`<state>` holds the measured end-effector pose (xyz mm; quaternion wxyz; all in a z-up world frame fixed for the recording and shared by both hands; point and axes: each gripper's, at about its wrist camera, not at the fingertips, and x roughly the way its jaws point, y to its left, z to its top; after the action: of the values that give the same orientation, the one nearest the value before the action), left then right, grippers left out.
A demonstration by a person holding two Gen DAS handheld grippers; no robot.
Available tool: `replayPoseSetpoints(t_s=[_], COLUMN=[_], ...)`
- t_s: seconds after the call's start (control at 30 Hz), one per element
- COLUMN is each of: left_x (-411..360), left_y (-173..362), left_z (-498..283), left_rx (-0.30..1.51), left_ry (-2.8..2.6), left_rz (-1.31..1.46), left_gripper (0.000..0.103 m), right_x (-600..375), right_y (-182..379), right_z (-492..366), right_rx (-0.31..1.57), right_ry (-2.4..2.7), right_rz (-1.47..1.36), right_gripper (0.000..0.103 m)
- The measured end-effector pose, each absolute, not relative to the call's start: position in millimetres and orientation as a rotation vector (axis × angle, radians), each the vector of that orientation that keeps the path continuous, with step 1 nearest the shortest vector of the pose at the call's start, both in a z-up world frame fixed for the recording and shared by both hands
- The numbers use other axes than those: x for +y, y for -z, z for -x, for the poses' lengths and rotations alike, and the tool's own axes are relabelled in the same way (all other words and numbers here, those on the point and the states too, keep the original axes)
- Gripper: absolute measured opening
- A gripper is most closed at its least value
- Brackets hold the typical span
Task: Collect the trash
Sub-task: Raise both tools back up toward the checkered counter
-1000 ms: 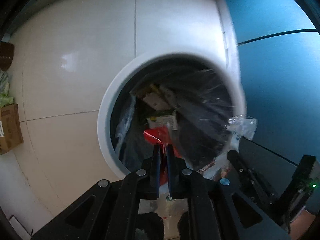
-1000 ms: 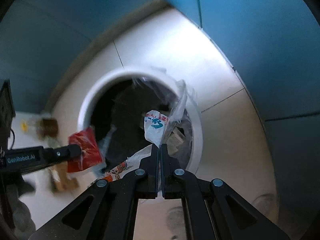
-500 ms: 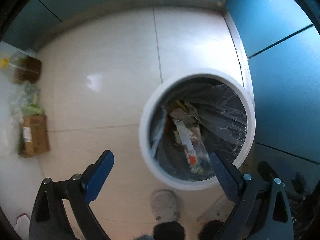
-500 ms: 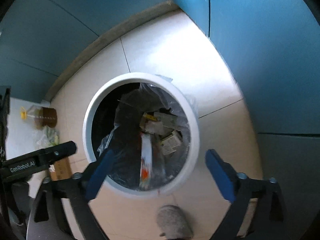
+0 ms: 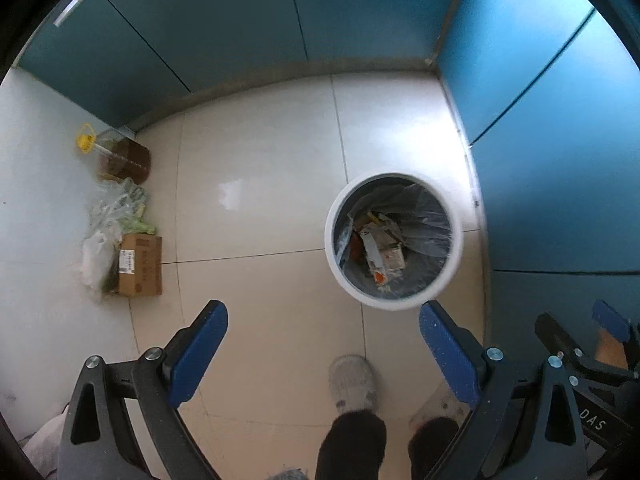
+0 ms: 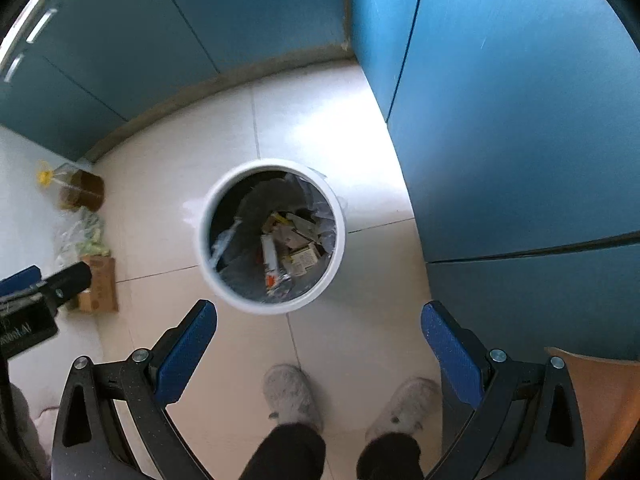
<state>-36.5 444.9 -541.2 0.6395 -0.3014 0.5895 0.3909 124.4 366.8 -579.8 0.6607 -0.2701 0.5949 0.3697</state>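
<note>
A: Pale floor tiles (image 5: 256, 208) and blue cabinets (image 5: 560, 160) surround the white bin (image 5: 394, 304), right of centre.

B: Both grippers, left (image 5: 323, 354) and right (image 6: 318, 354), hold nothing, fingers wide apart, probably after releasing. The trash (image 5: 376, 248) lies inside the bin; the long wrapper (image 6: 270, 258) points toward the lower edge.

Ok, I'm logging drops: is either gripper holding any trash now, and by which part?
Nothing is held. The left gripper and right gripper are both wide open and empty above the white bin; the wrappers lie inside it.
</note>
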Motion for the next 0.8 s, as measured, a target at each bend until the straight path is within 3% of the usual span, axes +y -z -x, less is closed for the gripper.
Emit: replayPoseSetpoints(t_s=[0.53, 0.8], left_x=[368, 327], left_y=[310, 230], left_z=[56, 23], left_rx=[1.191, 1.144], left_ry=[-0.914, -0.906], left_rz=[0.601, 0.482], left_gripper=[0.098, 0.098], right_x=[295, 235], right_y=[297, 226], right_z=[-106, -143], right_rx=[1.205, 1.256], right_ry=[-0.978, -0.959], right_rz=[0.531, 0.268], right_gripper=[0.103, 0.103])
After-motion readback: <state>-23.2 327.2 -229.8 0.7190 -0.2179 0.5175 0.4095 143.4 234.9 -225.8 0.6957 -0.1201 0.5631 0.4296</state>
